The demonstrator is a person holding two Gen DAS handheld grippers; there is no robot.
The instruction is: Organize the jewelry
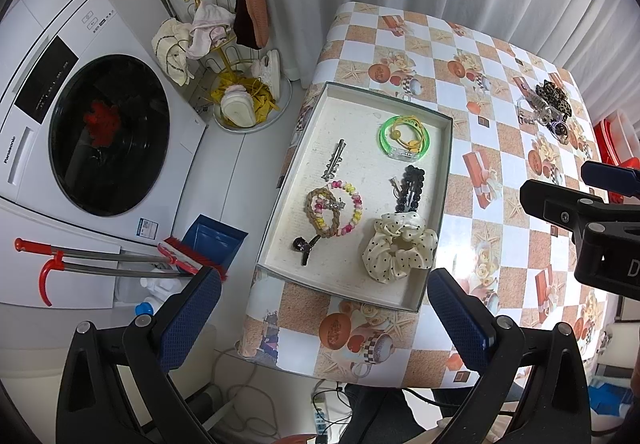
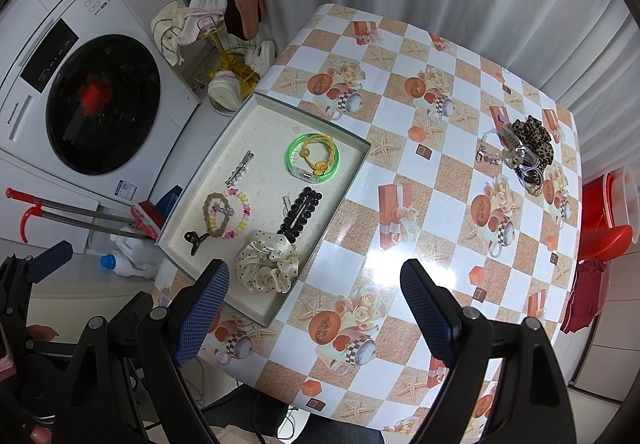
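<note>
The unsorted pile (image 2: 524,154) lies far right on the desk (image 2: 400,180) — nearer the right fingers (image 2: 428,316); both pairs are held wide, empty.

Tray: shallow grey-rimmed cardboard tray (image 1: 444,172) on the checkered oilcloth table (image 1: 500,244).
In tray: green plastic bangle (image 1: 404,138), silver hair clip (image 1: 334,165), pastel bead bracelet (image 1: 352,208), cream polka-dot scrunchie (image 1: 400,246).
Far corner: leopard-print scrunchie (image 1: 554,98) in a small heap.
Left gripper (image 1: 324,310): blue pads wide apart, empty.
</note>
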